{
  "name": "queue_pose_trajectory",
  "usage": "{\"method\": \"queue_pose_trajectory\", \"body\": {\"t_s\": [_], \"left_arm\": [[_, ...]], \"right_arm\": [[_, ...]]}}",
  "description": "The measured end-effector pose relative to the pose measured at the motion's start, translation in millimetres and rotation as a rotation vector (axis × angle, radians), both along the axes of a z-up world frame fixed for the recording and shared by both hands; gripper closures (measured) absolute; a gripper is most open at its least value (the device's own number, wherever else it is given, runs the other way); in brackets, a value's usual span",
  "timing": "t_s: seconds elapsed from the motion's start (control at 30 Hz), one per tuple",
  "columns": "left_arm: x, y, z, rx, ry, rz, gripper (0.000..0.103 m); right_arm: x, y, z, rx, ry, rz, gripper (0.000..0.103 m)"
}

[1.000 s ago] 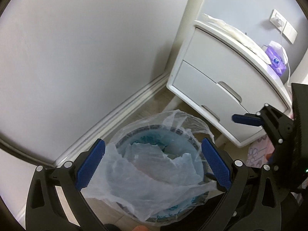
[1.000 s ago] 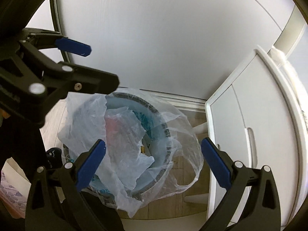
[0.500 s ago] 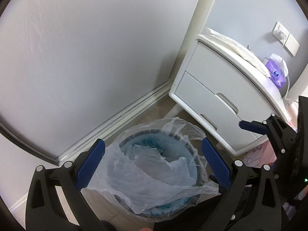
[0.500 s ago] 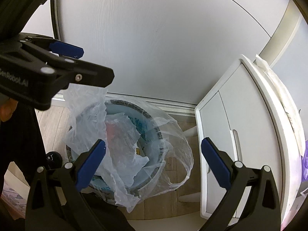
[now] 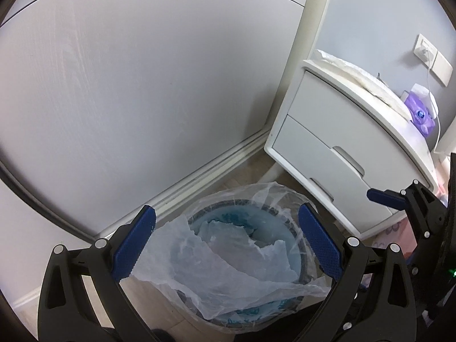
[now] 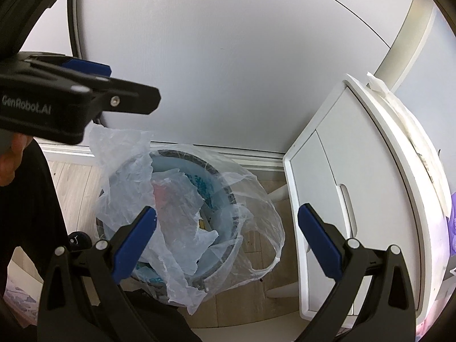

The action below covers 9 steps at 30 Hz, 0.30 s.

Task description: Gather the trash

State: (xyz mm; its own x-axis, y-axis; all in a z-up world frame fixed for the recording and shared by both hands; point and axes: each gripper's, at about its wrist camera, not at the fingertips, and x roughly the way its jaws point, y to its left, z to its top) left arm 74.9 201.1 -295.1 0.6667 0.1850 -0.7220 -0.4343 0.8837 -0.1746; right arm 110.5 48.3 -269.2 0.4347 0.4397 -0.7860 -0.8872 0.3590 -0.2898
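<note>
Trash bag [image 5: 228, 262]: thin clear plastic liner, draped loosely over a round blue bin [image 5: 296, 259] on the wood floor, in the corner between the grey wall panel and the white nightstand [image 5: 336, 148]. Rim of liner slack and crumpled, part folded inward over the bin mouth, one loop [image 6: 270, 245] hanging outside on the nightstand side. Some contents inside, pinkish and yellow, not identifiable.

Risks, as judged from this position:
- Tearing of the film if pinched on a single thin layer and pulled hard; material looks flimsy and already ragged at the edge.
- Grip on one flap only, leaving the far rim caught on the bin and tipping the bin on lift.
- Spilling of contents if the mouth is raised unevenly.
- Knocking the nightstand corner, just beside the bin.

Left gripper [image 5: 228, 245]: above the bin, spread wide, blue pads either side of the bin in view, empty, apparently clear of the plastic; contact cannot be confirmed from these views.

Right gripper [image 6: 228, 245]: likewise wide apart above the bin on the nightstand side, holding nothing, no confirmed contact with the liner.
</note>
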Motion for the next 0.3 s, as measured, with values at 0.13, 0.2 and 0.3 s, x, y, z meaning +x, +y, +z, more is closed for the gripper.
{"method": "queue_pose_trajectory", "body": {"t_s": [0.13, 0.2, 0.3], "left_arm": [[2.9, -2.6, -3.6, -0.010, 0.026, -0.023, 0.006], [3.8, -4.1, -6.0, -0.015, 0.041, -0.034, 0.006], [2.6, -7.0, -6.6, -0.019, 0.048, -0.041, 0.006]], "right_arm": [[0.8, -0.9, -0.1, 0.004, -0.002, -0.002, 0.006], [1.0, -1.0, 0.1, 0.006, -0.002, -0.002, 0.006], [1.3, -2.1, 1.1, 0.010, -0.005, -0.005, 0.006]]}}
